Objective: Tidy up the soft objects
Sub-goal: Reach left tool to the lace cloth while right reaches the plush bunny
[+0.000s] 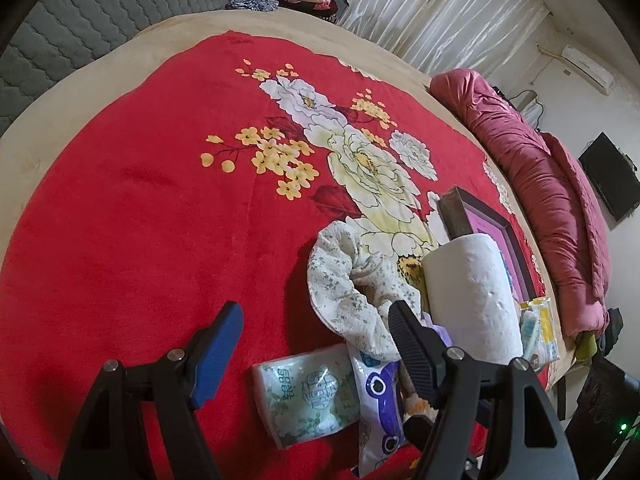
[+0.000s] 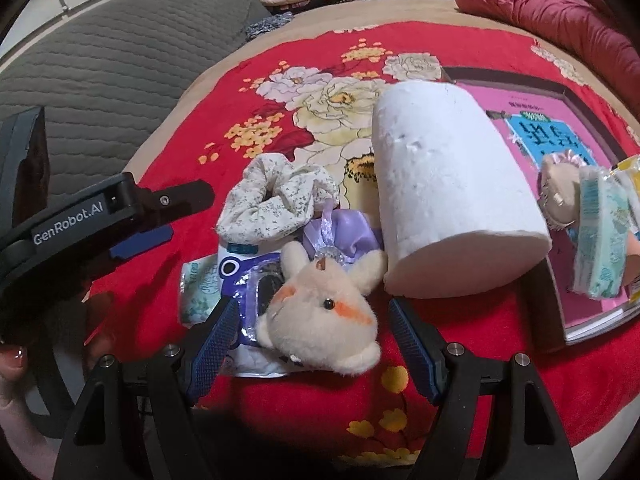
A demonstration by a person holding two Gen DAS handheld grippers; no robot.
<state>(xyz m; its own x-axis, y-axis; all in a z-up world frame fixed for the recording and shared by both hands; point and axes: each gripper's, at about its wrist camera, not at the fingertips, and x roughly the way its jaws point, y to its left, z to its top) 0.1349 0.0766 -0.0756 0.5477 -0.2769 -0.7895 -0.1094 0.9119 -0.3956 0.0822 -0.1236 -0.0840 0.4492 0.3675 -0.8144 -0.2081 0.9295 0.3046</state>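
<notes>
Both empty and spread wide, the right gripper (image 2: pixel 310 344) straddles the plush toy (image 2: pixel 320 308), needing closure, while the left gripper (image 1: pixel 316 344) hovers.

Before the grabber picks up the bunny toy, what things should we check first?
1. Right gripper open wide enough: ok, its fingers stand on both sides of the plush bunny.
2. Pads touching the bunny: cannot tell.
3. Bunny free on top: ok, it lies over the blue-printed packet.
4. Paper roll out of the way: not ok, it stands close beside the bunny.
5. Left gripper empty: ok, open, holding nothing.
</notes>
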